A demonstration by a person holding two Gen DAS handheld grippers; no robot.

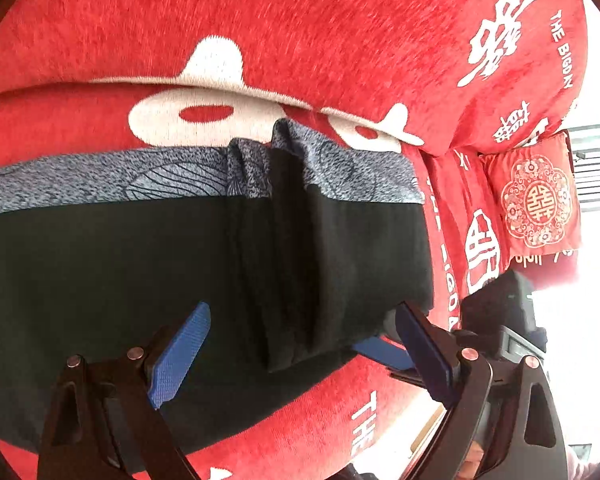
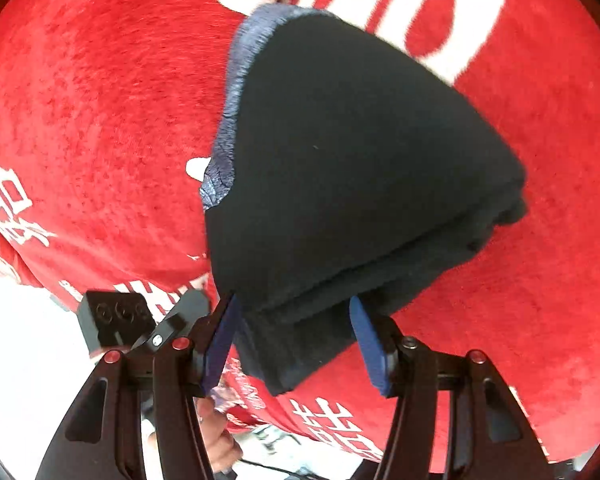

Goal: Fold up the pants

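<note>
- Your left gripper (image 1: 300, 344) has its blue fingers (image 1: 180, 354) spread wide, holding nothing, over the near edge of the black pants (image 1: 140, 272).
- The pants lie folded on the red sofa cover (image 1: 300, 20), grey patterned band (image 1: 100, 180) at the far edge.
- Your right gripper (image 2: 296, 340) is partly open around the pants' thick corner (image 2: 296, 348); you cannot tell if it pinches.
- Bare red cover lies on both sides.

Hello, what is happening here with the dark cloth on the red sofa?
A person is folding dark pants on a red sofa cover, with a hand-held gripper in each hand. The pants already lie folded in layers. The left hand-held gripper is open above them. The right hand-held gripper is open, with the folded edge between its fingers.
</note>
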